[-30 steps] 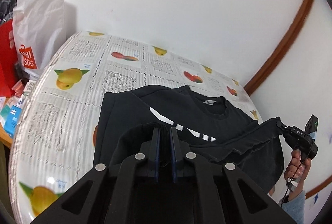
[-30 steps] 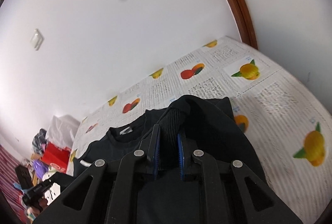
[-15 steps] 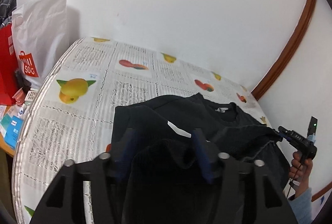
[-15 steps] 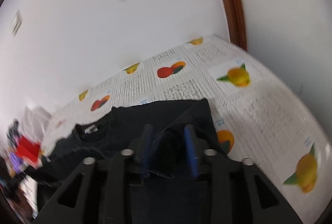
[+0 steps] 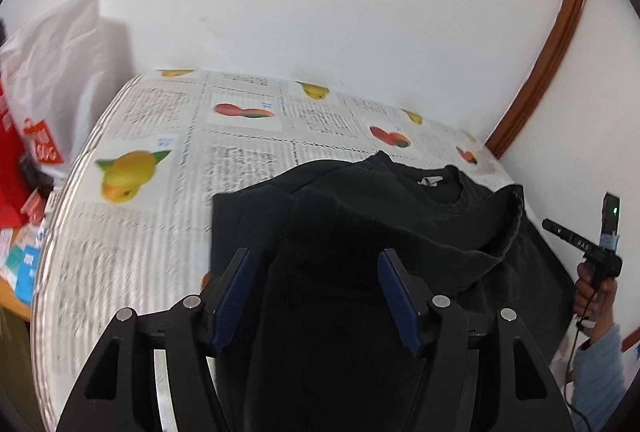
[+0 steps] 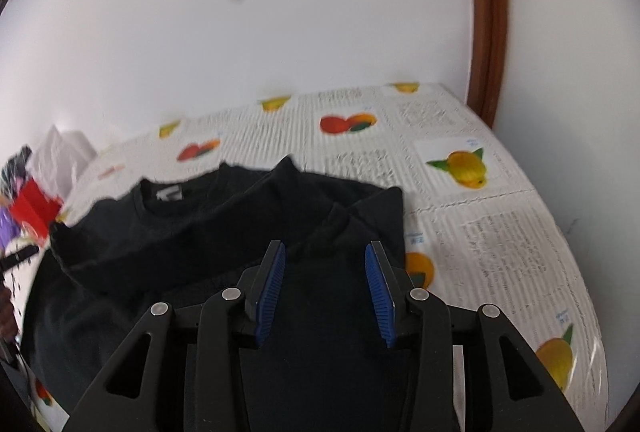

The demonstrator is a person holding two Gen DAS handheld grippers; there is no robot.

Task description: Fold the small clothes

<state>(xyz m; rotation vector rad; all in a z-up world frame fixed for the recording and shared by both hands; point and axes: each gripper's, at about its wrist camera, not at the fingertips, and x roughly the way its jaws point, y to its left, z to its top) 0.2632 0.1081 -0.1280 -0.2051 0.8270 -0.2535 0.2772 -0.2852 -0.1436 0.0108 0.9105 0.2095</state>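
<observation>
A: What did only the left camera show?
B: A hand (image 5: 596,282) holding the right gripper's handle, at the table's edge.
A: How many shirts?
B: One black shirt (image 5: 400,216) on the fruit tablecloth (image 5: 248,160).
A: And the tongs?
B: Left gripper (image 5: 316,296) and right gripper (image 6: 325,290) had just been opening; cloth lay loose between both.

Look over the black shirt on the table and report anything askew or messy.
The black shirt is only roughly folded: at its right side in the left wrist view a ribbed edge stands up in a hump rather than lying flat. Nothing looks spilled or torn on the fruit-print tablecloth.
</observation>
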